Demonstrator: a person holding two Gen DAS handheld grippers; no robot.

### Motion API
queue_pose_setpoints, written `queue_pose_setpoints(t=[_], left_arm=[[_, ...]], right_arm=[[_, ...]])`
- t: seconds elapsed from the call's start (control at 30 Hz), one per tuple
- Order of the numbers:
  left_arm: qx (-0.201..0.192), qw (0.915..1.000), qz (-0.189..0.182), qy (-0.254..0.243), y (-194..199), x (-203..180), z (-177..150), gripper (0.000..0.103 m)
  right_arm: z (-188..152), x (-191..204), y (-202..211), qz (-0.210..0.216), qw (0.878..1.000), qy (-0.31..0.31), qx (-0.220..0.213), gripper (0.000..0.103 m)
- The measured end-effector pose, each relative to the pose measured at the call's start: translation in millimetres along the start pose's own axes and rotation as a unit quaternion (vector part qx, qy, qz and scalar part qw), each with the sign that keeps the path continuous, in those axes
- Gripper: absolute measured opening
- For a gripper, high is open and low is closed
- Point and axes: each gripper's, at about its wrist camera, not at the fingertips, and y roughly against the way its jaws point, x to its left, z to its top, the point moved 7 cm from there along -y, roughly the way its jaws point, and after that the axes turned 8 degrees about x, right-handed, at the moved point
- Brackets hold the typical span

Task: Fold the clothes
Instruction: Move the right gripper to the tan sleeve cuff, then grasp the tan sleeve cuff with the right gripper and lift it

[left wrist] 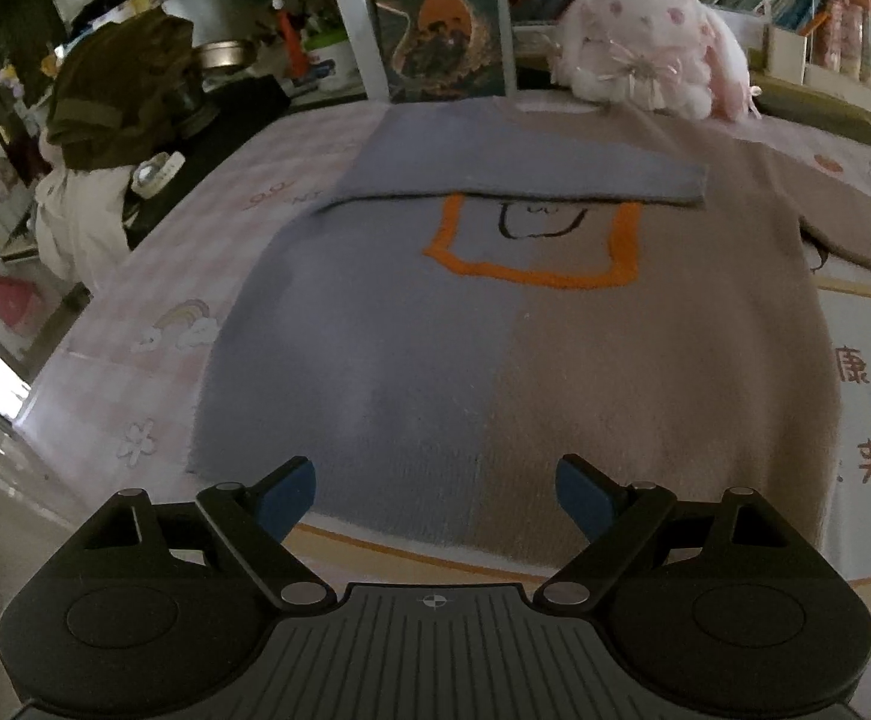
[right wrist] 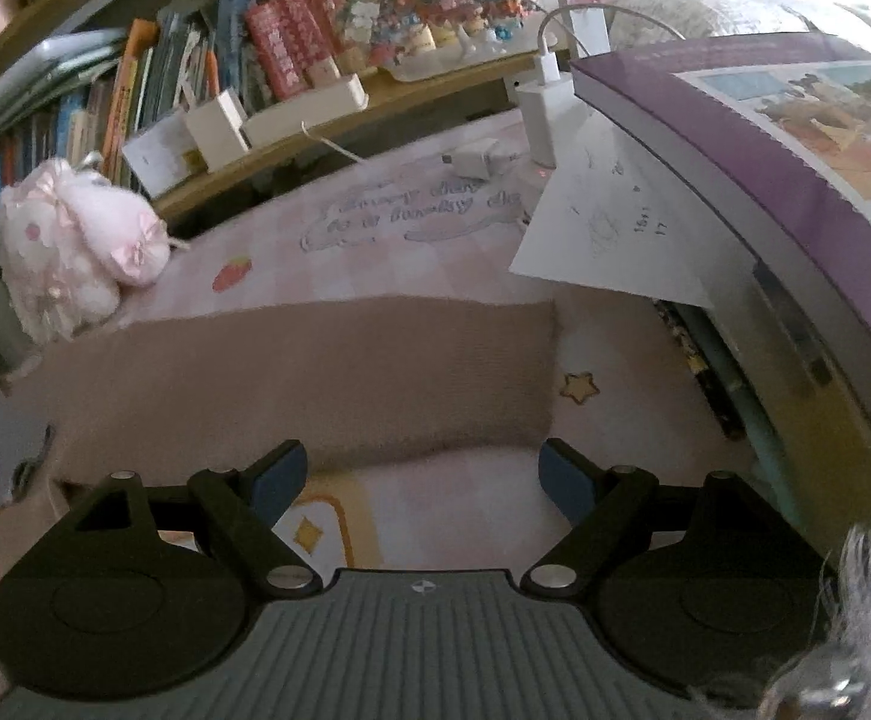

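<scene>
Left gripper [left wrist: 435, 495]: blue-padded fingers [left wrist: 288, 498] spread wide, nothing between them, poised just above the near hem of the two-tone knitted sweater, grey-blue on one half and taupe on the other [left wrist: 495, 360]. Sweater lies flat, front up, on the pink checked worktop [left wrist: 153, 276], orange square motif [left wrist: 531, 246] facing up.

Grey-blue sleeve [left wrist: 495, 168] lies folded across the chest, covering the top of the motif. Taupe sleeve [right wrist: 315, 378] lies stretched straight out to the side, flat on the worktop.

Right gripper [right wrist: 423, 474]: fingers likewise wide apart and empty, hovering just short of the near edge of the taupe sleeve, cuff end to its right.

Judgement: the sleeve stage is in hand; one sleeve in, one out. Next move likely calls for the right fingers to drop onto the taupe sleeve near the cuff, pinch the knit, and carry it across the chest over the grey-blue sleeve. Soft knit; needs a low, full bite.

Pink plush rabbit [left wrist: 645, 42] sits beyond the collar, near the fabric.
</scene>
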Motion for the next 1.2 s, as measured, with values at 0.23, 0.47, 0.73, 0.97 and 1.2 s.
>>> queue_pose_setpoints(t=[0.23, 0.47, 0.73, 0.97, 1.2], left_arm=[[0.006, 0.9999, 0.010, -0.001, 1.0, 1.3, -2.2, 0.090], [0.010, 0.9998, 0.016, 0.007, 0.2, 7.7, -4.5, 0.090], [0.008, 0.9999, 0.010, 0.001, -3.1, 7.0, -1.3, 0.090], [-0.008, 0.9999, -0.005, -0.013, -7.2, 5.0, 10.2, 0.090], [-0.032, 0.9986, -0.028, -0.031, -14.8, 11.9, 24.4, 0.090]], right_arm=[[11.6, 4.3, -9.9, 0.108, 0.990, -0.089, -0.009, 0.081], [17.9, -8.4, -7.9, 0.046, 0.992, -0.109, -0.033, 0.048], [16.4, -14.3, -13.0, 0.015, 0.994, -0.103, -0.015, 0.005], [27.9, 23.2, 12.4, 0.048, 0.995, -0.073, -0.045, 0.005], [40.2, 98.4, 39.3, 0.099, 0.992, -0.020, -0.077, 0.005]])
